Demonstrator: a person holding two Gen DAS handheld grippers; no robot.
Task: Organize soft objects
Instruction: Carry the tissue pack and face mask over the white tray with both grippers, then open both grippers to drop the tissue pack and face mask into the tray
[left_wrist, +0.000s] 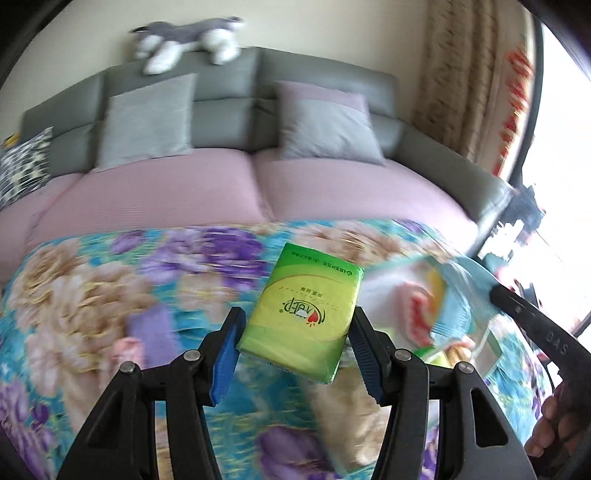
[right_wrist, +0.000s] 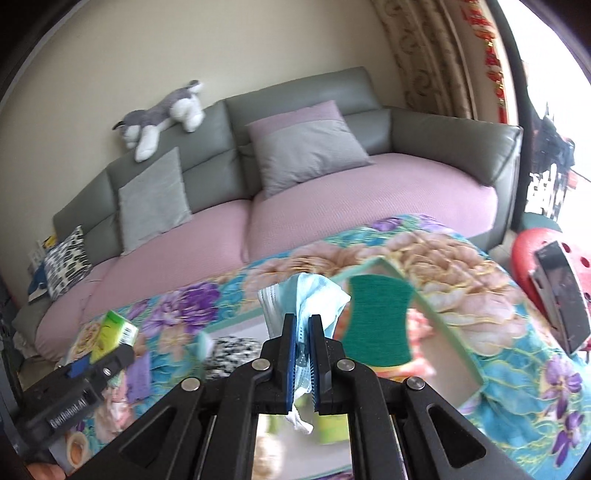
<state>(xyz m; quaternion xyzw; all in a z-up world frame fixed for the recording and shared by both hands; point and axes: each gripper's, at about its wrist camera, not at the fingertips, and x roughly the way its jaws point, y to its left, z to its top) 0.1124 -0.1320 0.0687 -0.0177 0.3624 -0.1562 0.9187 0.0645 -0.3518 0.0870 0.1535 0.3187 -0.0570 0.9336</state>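
Observation:
My left gripper (left_wrist: 295, 328) is shut on a green tissue pack (left_wrist: 301, 314), held above the floral cloth (left_wrist: 92, 295); the pack also shows in the right wrist view (right_wrist: 112, 334). My right gripper (right_wrist: 303, 325) is shut on a light blue cloth (right_wrist: 314, 295), held over an open teal-rimmed box (right_wrist: 436, 306). A green sponge (right_wrist: 376, 321) stands in the box. The blue cloth also shows blurred in the left wrist view (left_wrist: 458, 291). A purple cloth (left_wrist: 151, 332) lies on the floral cloth to the left.
A grey sofa (right_wrist: 332, 92) with pink seat covers stands behind, with grey cushions (right_wrist: 303, 144) and a plush husky (right_wrist: 162, 114) on top. A black-and-white item (right_wrist: 229, 350) lies by the box. A red stool (right_wrist: 539, 258) is at the right.

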